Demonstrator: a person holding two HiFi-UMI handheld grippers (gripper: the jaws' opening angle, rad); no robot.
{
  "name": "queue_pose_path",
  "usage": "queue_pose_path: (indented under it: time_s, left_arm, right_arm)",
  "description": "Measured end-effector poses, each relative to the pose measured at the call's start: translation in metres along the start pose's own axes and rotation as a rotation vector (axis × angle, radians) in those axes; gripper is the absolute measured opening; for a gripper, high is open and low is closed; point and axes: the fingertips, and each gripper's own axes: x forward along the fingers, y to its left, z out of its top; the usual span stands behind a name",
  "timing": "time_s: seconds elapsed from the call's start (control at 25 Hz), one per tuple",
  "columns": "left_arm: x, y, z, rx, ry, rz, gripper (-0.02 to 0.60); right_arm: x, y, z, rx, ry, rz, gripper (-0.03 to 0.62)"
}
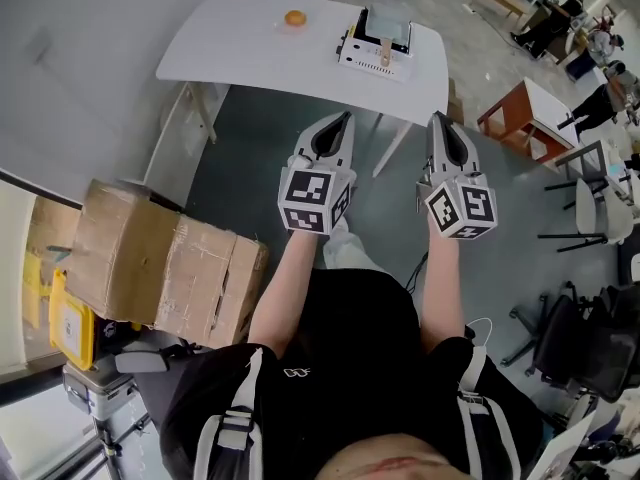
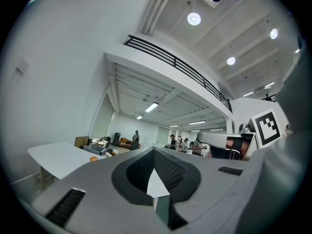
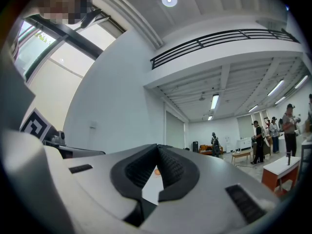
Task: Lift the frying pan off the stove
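A frying pan (image 1: 386,24) rests on the stove (image 1: 358,61) atop the white table (image 1: 230,40).

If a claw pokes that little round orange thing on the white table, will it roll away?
Probably: the orange thing looks round, so a nudge would likely set it rolling. The white table looks smooth, with no rim to stop it. It is small, so likely light.
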Motion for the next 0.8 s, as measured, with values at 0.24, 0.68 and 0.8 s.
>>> queue_pose_path:
  time_s: [0.24, 0.68, 0.8]
  left_arm:
    - [0.014, 0.006, -0.011, -0.013, 0.027, 0.006, -0.008]
    - [0.062, 0.043, -0.037, -0.036, 0.061, 0.067, -0.008]
    - [0.084, 0.052, -0.049, -0.065, 0.084, 0.067, -0.008]
  right_arm:
    - [0.016, -0.016, -0.015, 0.039, 0.015, -0.004, -0.002]
    - [0.073, -0.041, -0.053, 0.099, 0.041, 0.029, -0.002]
    - [0.086, -0.057, -0.070, 0.119, 0.075, 0.017, -0.002]
